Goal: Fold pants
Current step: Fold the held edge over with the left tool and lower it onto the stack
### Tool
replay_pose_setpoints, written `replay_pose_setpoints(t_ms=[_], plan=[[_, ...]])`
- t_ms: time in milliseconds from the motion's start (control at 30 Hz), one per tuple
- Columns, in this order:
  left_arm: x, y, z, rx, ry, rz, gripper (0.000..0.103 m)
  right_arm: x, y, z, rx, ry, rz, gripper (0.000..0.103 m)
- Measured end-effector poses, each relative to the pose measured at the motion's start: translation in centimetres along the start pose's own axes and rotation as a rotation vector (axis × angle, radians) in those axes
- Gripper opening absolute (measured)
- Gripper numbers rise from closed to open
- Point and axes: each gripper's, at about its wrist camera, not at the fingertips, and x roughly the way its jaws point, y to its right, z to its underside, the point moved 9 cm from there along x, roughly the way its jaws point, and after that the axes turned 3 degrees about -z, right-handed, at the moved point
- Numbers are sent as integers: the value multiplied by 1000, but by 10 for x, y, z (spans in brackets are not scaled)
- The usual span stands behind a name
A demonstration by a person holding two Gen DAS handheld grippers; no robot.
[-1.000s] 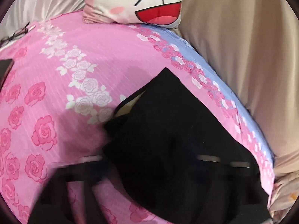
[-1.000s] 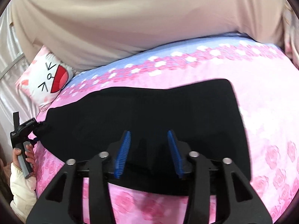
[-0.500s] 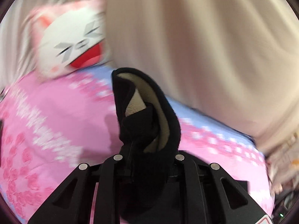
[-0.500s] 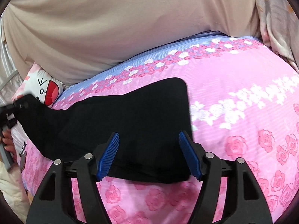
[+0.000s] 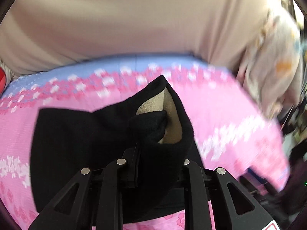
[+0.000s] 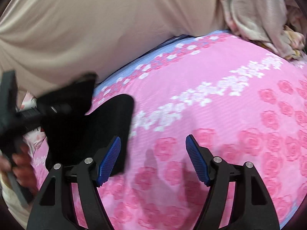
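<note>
clearly the left tongs (image 5: 151,134) were clenched on the pants (image 5: 76,143), lifting one end above the bed (image 5: 220,115); the right tongs (image 6: 153,159) hung released. soft, limp fleece; best gripped at hems.

Your right tool (image 6: 153,159) shows black arms, silver screws and ribbed blue pads (image 6: 109,161); your left tool (image 5: 153,163) is all black, silver-screwed, and there's your cream sleeve (image 6: 11,207).

Pants (image 5: 80,143) on bedspread (image 5: 220,115) (partly lifted)
</note>
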Motion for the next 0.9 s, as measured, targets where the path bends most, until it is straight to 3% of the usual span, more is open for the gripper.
replay_pose_setpoints(t_ms=[100, 200, 367, 433, 533, 600, 700, 800, 833, 867, 900], plan=[[19, 12, 22, 46, -17, -69, 17, -3, 14, -1, 36, 5, -7, 69], [12, 10, 22, 65, 18, -110, 17, 1, 18, -1, 75, -4, -45, 69], [-18, 24, 4, 93, 88, -98, 17, 4, 21, -4, 127, -11, -89, 69], [-13, 39, 10, 130, 66, -87, 20, 3, 22, -4, 133, -8, -89, 69], [26, 47, 36, 137, -35, -95, 26, 4, 24, -4, 139, -15, -85, 69], [16, 46, 36, 124, 17, -102, 26, 4, 28, -4, 150, -21, -83, 69], [-15, 39, 30, 97, 44, -62, 26, 5, 34, -3, 183, -32, -96, 69], [-55, 20, 27, 31, 96, 67, 29, 6, 32, -4, 167, -33, -74, 69], [-65, 10, 24, -5, 122, 89, 35, 8, 28, -3, 149, -38, -64, 69], [-68, 3, 20, -29, 138, 77, 49, 10, 24, -4, 125, -40, -52, 69], [-64, -2, 15, -35, 141, 43, 57, 12, 21, -5, 112, -37, -47, 69]])
